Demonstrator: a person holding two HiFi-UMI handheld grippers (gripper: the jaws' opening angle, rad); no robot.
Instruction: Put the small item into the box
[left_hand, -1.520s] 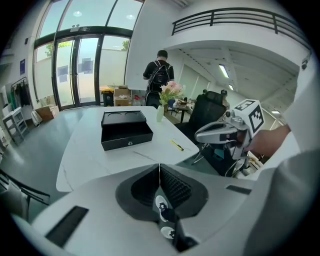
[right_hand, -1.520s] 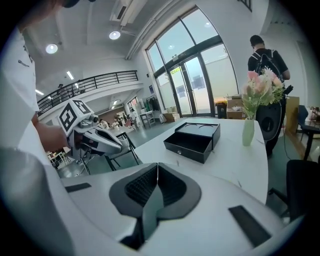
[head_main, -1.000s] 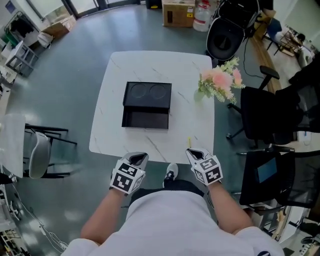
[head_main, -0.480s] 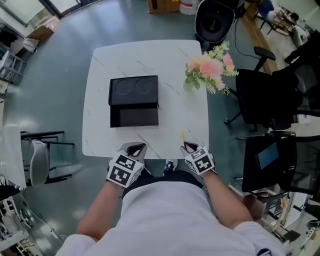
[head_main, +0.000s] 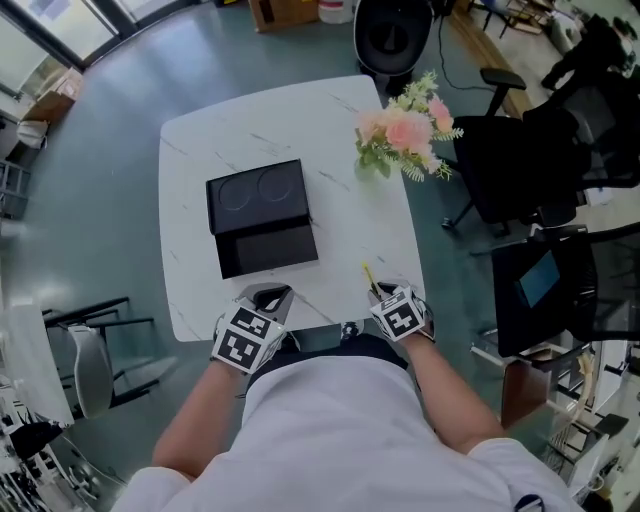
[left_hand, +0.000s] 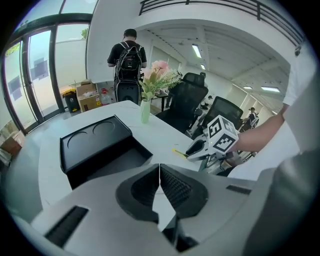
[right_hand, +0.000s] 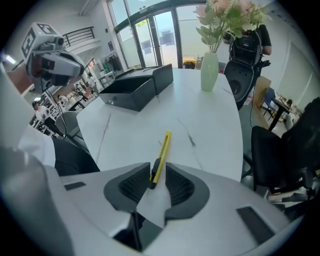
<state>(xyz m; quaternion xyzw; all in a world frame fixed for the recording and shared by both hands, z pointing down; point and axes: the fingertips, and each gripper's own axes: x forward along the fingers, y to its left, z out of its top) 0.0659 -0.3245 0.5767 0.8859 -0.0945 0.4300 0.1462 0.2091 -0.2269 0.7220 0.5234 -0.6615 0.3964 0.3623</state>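
Note:
A yellow utility knife lies near the front right edge of the white table. Its black near end sits between the pads of my right gripper, which is shut on it at the table's edge. The black box stands open at mid-table, with its lid folded back behind it. In the left gripper view the box is straight ahead. My left gripper hovers at the front edge just before the box, its pads shut together with nothing between them.
A vase of pink flowers stands at the table's far right corner. Black office chairs crowd the right side, and a grey chair stands at the left. A person with a backpack stands beyond the far edge.
Both grippers have moved forward to the table's front edge. The right gripper has come up to the knife's near end, which now sits between its pads.

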